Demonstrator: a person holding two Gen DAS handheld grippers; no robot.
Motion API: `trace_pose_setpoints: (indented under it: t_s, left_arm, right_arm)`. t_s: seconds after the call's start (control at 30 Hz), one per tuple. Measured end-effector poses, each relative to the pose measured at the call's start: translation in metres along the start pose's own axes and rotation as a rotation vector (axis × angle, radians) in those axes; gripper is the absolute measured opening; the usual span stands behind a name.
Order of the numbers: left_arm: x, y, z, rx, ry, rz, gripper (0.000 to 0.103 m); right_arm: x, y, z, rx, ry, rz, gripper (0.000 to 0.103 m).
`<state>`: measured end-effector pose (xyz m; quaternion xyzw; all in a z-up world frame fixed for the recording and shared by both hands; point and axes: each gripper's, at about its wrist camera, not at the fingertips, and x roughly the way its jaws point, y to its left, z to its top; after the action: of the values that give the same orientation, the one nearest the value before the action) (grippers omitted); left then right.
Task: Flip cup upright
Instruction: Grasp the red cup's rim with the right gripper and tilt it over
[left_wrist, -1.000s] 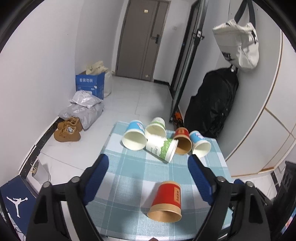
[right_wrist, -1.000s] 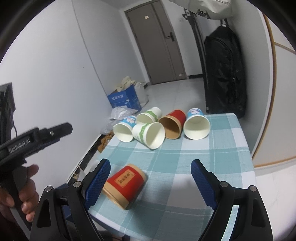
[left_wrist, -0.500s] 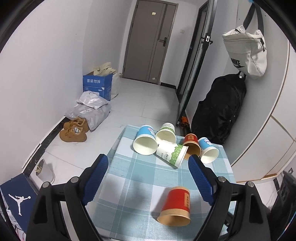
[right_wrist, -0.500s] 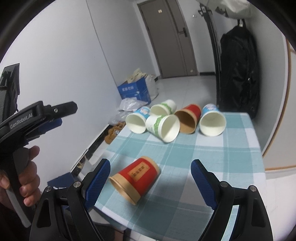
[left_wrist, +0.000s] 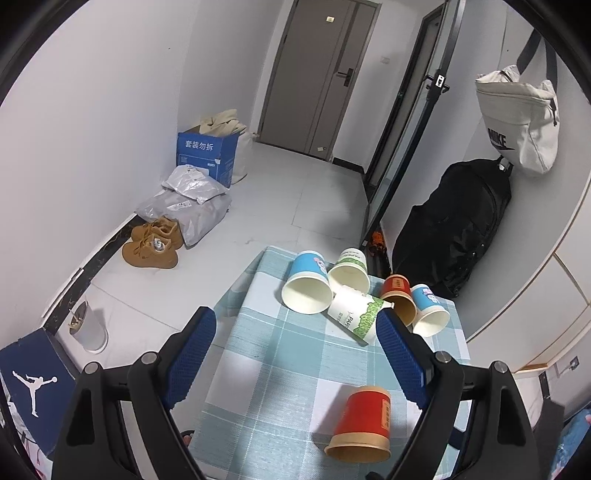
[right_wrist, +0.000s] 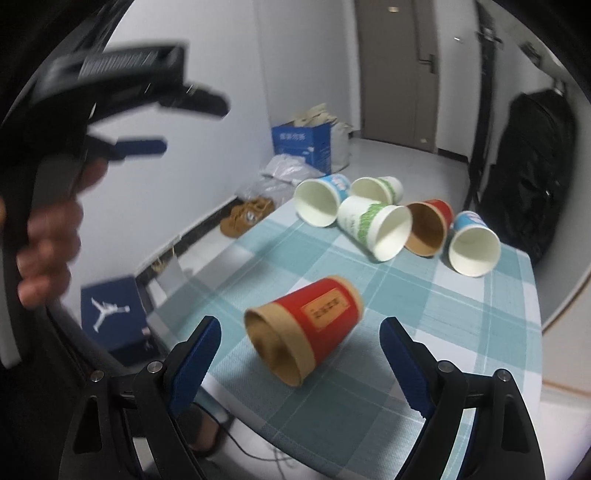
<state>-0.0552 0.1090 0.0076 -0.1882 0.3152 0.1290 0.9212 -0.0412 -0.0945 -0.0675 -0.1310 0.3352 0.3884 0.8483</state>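
Six cups on table: red cup alone, five clustered behind. Left gripper, right gripper both spread, empty.

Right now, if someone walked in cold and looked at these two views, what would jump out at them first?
Probably the red cup lying on its side alone near the front of the checked table, framed between the open fingers of the right gripper. Behind it, five more tipped cups cluster at the table's far end. On the floor to the left sit a blue box and brown shoes.
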Motion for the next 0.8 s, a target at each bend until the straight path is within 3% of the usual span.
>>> trace_pose_setpoints:
  t_s: [0.1,0.27,0.53,0.8]
  left_arm:
    - [0.001,0.004,0.002,-0.012,0.005,0.005,0.085]
    - [0.008,0.011,0.004,-0.039,0.040,0.009,0.085]
    - [0.008,0.014,0.005,-0.050,0.045,0.011,0.085]
    - [0.008,0.014,0.006,-0.049,0.051,0.005,0.085]
  right_arm:
    - [0.008,0.004,-0.003,-0.032,0.021,-0.014,0.070]
    - [0.022,0.006,-0.006,-0.055,0.070,-0.055,0.054]
    - [0.040,0.007,-0.009,-0.091,0.118,-0.113,0.021]
    - [0.043,0.007,-0.010,-0.100,0.130,-0.137,0.013]
